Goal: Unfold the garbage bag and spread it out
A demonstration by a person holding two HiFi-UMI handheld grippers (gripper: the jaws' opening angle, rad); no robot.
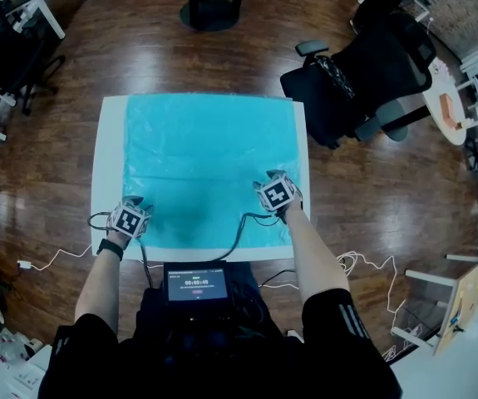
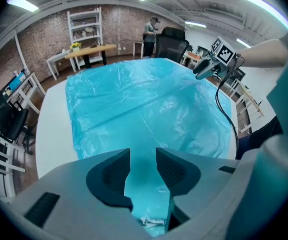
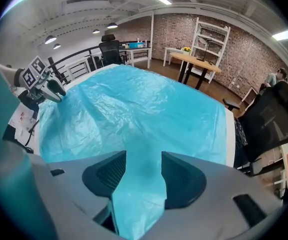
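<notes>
A cyan garbage bag (image 1: 209, 165) lies spread out, slightly wrinkled, over most of the white table (image 1: 110, 165). My left gripper (image 1: 135, 201) is at the bag's near left corner and points steeply down. In the left gripper view the left gripper (image 2: 144, 166) stands open, with cyan film in the gap and a crumpled bit deep between the jaws. My right gripper (image 1: 272, 176) is at the near right part of the bag. In the right gripper view the right gripper (image 3: 144, 171) also stands open, a fold of film running up through the gap without the pads pressing on it.
A black office chair (image 1: 363, 81) stands off the table's far right corner. A round table's base (image 1: 212, 11) is beyond the far edge. A small screen (image 1: 195, 283) sits at my waist, with cables (image 1: 247, 223) trailing over the near edge. A person (image 2: 151, 31) stands far back.
</notes>
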